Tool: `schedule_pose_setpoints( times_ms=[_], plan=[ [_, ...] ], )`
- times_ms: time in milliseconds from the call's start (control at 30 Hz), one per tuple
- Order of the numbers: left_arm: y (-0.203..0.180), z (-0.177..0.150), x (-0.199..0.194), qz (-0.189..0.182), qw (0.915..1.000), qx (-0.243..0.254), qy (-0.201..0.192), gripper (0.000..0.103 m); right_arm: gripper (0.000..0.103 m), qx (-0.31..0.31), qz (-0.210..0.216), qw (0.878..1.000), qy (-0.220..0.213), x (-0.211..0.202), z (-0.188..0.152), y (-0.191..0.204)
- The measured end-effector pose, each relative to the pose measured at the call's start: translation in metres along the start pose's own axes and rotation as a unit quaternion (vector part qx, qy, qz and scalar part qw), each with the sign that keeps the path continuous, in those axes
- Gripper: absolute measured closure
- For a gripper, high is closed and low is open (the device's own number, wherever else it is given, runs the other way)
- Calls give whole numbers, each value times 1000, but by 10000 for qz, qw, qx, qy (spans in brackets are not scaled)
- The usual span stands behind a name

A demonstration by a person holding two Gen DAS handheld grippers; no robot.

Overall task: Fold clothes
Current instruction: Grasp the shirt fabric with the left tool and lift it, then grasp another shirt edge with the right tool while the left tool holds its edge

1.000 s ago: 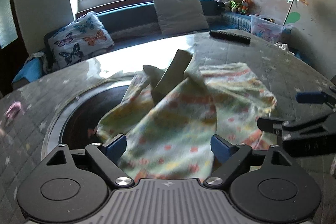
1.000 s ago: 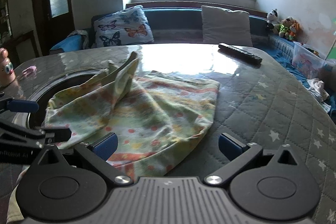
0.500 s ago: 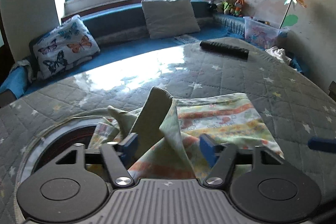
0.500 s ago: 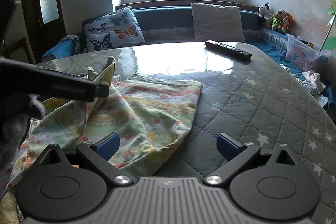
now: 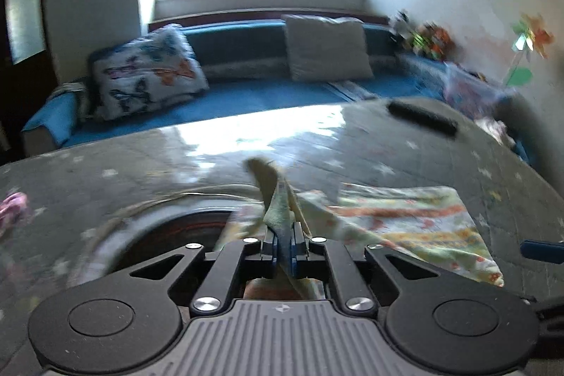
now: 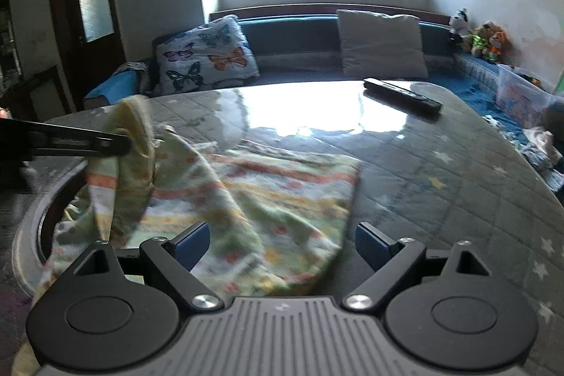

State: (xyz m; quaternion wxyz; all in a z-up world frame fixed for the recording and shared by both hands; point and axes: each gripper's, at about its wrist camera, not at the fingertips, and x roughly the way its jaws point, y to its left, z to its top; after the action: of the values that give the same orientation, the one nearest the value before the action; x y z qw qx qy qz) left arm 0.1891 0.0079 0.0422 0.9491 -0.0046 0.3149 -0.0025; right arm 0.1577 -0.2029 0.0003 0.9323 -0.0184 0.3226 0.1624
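Observation:
A pale green and yellow patterned garment (image 6: pixel 268 199) lies crumpled on the quilted grey table (image 6: pixel 440 185). My left gripper (image 5: pixel 283 251) is shut on a raised fold of the garment (image 5: pixel 278 199) and lifts it off the table. In the right wrist view the left gripper's finger (image 6: pixel 81 143) comes in from the left with the pinched cloth bunched at its tip. My right gripper (image 6: pixel 283 240) is open and empty, its blue pads over the near edge of the garment.
A black remote (image 6: pixel 402 96) lies at the table's far right. A dark round recess (image 5: pixel 183 235) sits in the table under the garment's left part. A blue sofa with a butterfly cushion (image 6: pixel 206 59) and a grey cushion (image 6: pixel 382 43) stands behind the table.
My left gripper has closed from open onto the garment's raised fold and lifted it. My right gripper stays open and has moved slightly closer to the garment.

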Motion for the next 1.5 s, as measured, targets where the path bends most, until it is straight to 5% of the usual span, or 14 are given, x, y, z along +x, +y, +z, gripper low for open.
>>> schedule_pose_setpoints(
  times_ms=[367,667,867,933,1100,1500],
  plan=[
    [88,-36,-68,796,9935,-780,-217,97,16,-673,547,9962,0,48,36,55],
    [140,-64,-99,1470,9816,-1203,-179,97,24,-964,592,9935,155,108,62,88],
    [155,-83,-105,1659,9772,-1327,-9,97,49,-1035,388,9933,346,142,66,96],
    [157,-87,-107,1678,9764,-1361,20,97,75,-971,384,9938,388,144,67,93],
    [160,-97,-111,1700,9751,-1426,44,97,99,-593,369,9973,234,123,74,70],
    [159,-115,-121,1847,9711,-1504,150,99,101,115,-31,9990,-438,10,83,-21]
  ],
)
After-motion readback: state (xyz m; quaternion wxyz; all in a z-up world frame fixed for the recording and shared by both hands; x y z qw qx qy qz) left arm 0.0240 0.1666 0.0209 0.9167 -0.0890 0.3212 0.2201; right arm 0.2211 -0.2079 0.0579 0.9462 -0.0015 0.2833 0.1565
